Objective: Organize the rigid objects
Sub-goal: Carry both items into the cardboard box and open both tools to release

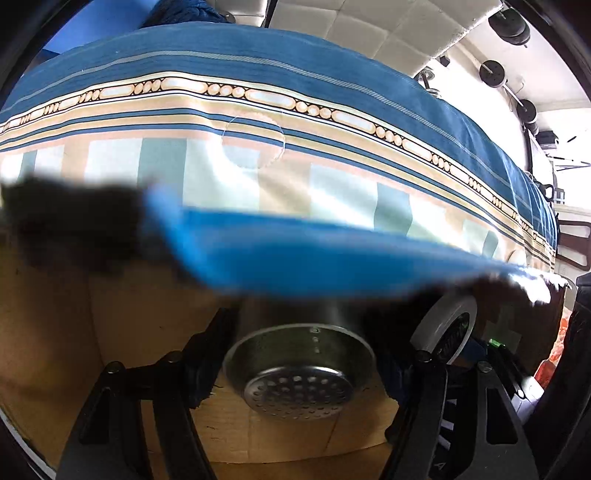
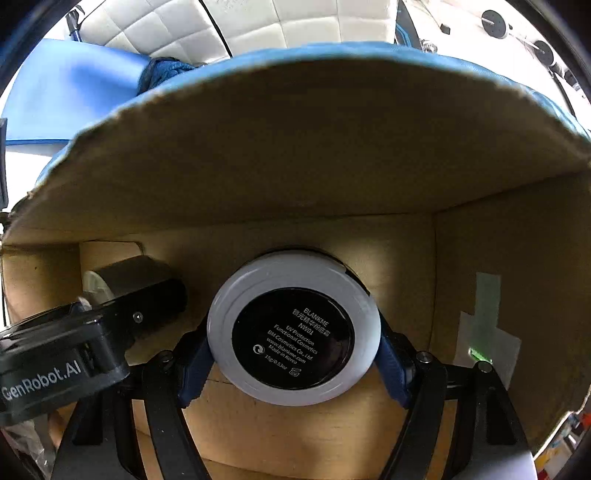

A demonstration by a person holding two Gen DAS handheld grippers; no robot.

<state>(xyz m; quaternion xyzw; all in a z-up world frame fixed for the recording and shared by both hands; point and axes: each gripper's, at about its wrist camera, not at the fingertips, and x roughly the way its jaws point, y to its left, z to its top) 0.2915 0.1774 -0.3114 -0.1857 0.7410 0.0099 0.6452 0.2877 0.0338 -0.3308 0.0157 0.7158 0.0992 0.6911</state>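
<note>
A striped bedspread (image 1: 258,110), deep blue along its far part with a bead-patterned cream band and pale blocks nearer, covers the bed behind. Beyond it stands a white quilted panel (image 1: 388,33), probably a headboard, seen also from the right wrist view. Dark round weight plates (image 1: 493,74) on bars line the bright wall at the upper right. A crumpled dark blue cloth (image 2: 162,72) lies beside a smooth blue sheet (image 2: 74,92) at the upper left.
</note>
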